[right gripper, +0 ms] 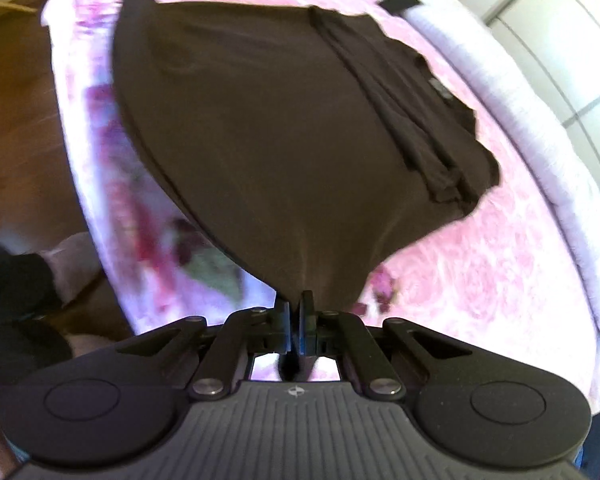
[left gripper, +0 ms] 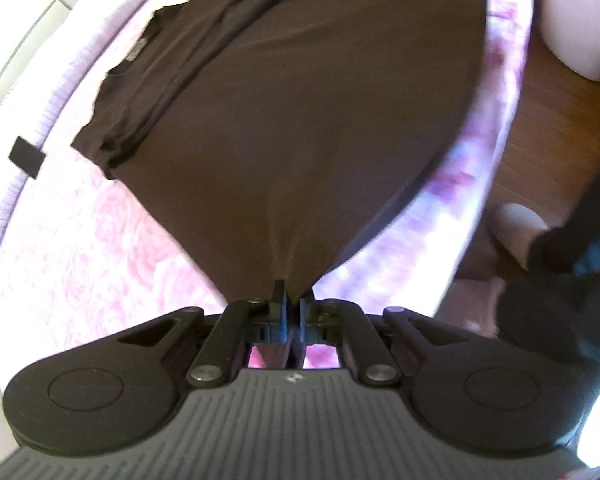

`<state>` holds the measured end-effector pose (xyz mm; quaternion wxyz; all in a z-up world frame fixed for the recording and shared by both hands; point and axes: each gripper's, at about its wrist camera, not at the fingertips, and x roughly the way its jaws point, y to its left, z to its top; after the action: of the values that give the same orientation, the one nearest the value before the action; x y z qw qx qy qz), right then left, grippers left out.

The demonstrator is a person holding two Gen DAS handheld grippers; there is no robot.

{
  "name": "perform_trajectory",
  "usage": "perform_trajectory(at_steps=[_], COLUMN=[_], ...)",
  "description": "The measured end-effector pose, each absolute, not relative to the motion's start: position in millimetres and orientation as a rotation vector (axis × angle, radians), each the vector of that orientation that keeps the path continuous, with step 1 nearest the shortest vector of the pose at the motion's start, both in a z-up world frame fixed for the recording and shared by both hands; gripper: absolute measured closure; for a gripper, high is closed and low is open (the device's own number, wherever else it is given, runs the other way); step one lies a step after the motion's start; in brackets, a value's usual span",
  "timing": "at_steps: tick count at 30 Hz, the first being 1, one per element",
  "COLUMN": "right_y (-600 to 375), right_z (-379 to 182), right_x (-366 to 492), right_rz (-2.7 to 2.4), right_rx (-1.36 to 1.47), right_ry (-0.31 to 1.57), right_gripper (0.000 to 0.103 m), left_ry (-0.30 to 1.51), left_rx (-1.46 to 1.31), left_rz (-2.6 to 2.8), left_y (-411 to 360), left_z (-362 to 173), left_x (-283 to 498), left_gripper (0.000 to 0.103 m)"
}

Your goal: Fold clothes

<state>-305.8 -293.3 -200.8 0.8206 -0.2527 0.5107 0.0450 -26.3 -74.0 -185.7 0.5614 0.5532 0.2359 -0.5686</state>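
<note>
A brown shirt (left gripper: 284,120) is spread on a pink floral bed (left gripper: 100,240), its near hem pinched at one corner by the left claw (left gripper: 294,300) and at the other by the right claw (right gripper: 296,306). A black tag (left gripper: 27,157) is seen at the bed's far edge; wood floor (left gripper: 540,120) and a pale slipper (left gripper: 518,228) lie beside it.

Dark brown garment (left gripper: 292,128) (apparently a T-shirt), partly folded, spread on a pink floral bed cover (left gripper: 100,248). Sleeves and sides doubled inward into long pleats along the far part. Near hem lifted off the bed at two corners, stretched taut into peaks. Collar end lying flat, a small label there.
</note>
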Motion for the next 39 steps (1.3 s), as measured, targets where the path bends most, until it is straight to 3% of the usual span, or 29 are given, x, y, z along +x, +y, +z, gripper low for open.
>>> perform_trajectory(at_steps=[11, 14, 19, 25, 32, 39], right_y=[-263.1, -269.4, -299.2, -364.0, -425.9, -449.5], right_z=[-147.3, -125.4, -70.4, -53.4, -120.7, -168.8], right_x=[-360.7, -364.5, -281.1, -116.4, 56.2, 99.5], right_rz=[0.209, 0.197, 0.073, -0.078, -0.122, -0.139], right_rx=[-0.43, -0.425, -0.503, -0.542, -0.399, -0.342], right_ry=[1.197, 1.203, 1.073, 0.993, 1.154, 1.23], right_gripper=[0.1, 0.101, 0.102, 0.102, 0.102, 0.102], left_ry=[0.734, 0.714, 0.621, 0.604, 0.781, 0.857], left_rx=[1.315, 1.341, 1.229, 1.073, 1.05, 1.062], left_rz=[-1.364, -1.354, -1.25, -1.261, -1.327, -1.348], left_y=[-24.5, -25.5, -76.6, -166.8, -270.2, -309.7], left_z=[-126.2, -109.2, -76.0, -77.5, -165.7, -202.4], left_x=[-78.8, -76.5, 5.6, 182.7, 327.5, 370.4], left_gripper=[0.1, 0.1, 0.099, 0.099, 0.099, 0.099])
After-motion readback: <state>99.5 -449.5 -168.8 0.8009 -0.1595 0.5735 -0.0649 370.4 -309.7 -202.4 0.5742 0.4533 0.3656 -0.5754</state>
